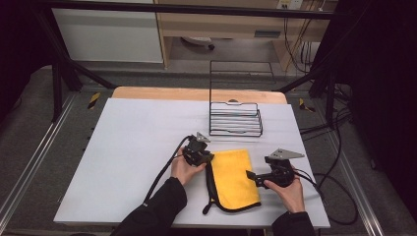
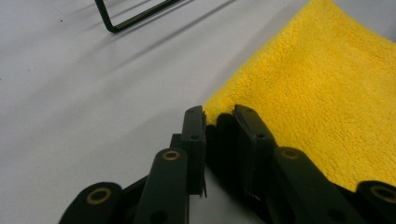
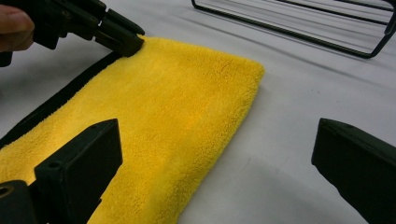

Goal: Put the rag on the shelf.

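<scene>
A folded yellow towel with black edging lies flat on the white table, near the front edge. My left gripper is at the towel's far left corner. In the left gripper view its jaws stand nearly together, with the towel's dark edge pinched between them. The right gripper view shows the same pinch by that left gripper at the corner of the towel. My right gripper sits low at the towel's right edge. It is open wide, one jaw over the cloth and the other over bare table.
A black wire rack stands just behind the towel, and its base bars show in the left gripper view and the right gripper view. Cables trail from both grippers toward the person. The table's left half is bare white.
</scene>
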